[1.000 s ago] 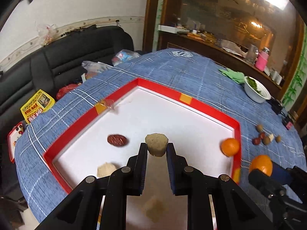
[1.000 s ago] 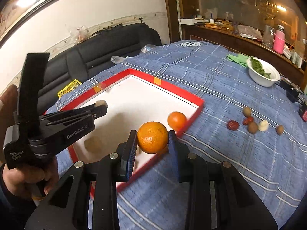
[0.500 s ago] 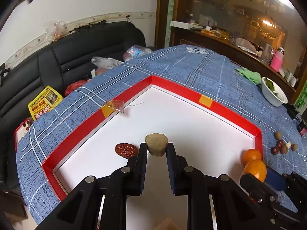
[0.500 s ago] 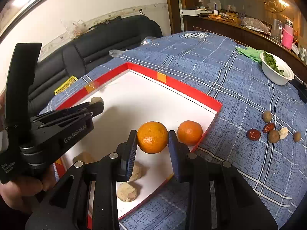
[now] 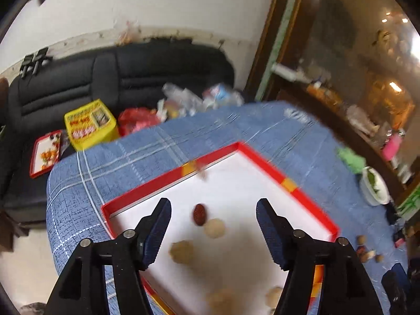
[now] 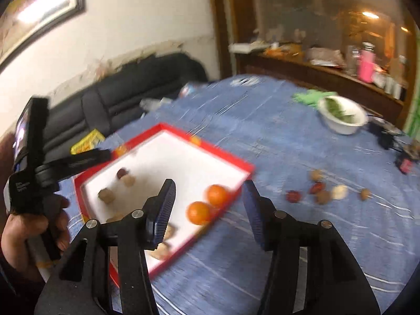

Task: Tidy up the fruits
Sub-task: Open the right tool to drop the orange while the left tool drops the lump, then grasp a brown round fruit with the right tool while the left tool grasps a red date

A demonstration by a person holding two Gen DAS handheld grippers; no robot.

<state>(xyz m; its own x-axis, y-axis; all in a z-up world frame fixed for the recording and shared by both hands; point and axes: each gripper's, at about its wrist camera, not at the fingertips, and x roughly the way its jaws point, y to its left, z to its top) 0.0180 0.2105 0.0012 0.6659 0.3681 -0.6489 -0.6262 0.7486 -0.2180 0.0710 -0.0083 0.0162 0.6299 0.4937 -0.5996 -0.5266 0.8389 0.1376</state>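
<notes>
1. Our left gripper (image 5: 213, 225) has just been opening; its jaws now stand wide apart with nothing pressed between them. It hangs above the near-left part of the red-rimmed tray (image 5: 147, 183).
2. On the tray's white floor, seen between those jaws, a dark red jujube (image 5: 200, 214) lies just beside a pale round fruit (image 5: 214, 227), and a tan lumpy fruit (image 5: 181, 251) sits nearer the left finger. None of them touches the pads.
3. In the right wrist view our right gripper (image 6: 208, 211) has also just been opening, and its jaws are apart and empty. Two oranges (image 6: 199, 212) lie side by side inside the tray, close against its right edge, seen low between the fingers and free of both pads.
4. Right of the tray, loose on the blue checked tablecloth (image 6: 275, 144), a small cluster of nuts and jujubes (image 6: 321, 191) lies well apart from both grippers.
5. Both views are smeared by motion, so we cannot name the pale fruits surely. Two more tan lumps at the tray's near edge are partly covered by the gripper frames.
6. A hand (image 6: 31, 233) grips the left tool's handle at the left edge of the right wrist view. Both grippers point downward toward the tray.
7. A white bowl (image 6: 342, 118) of greens stands near the table's far right edge.
</notes>
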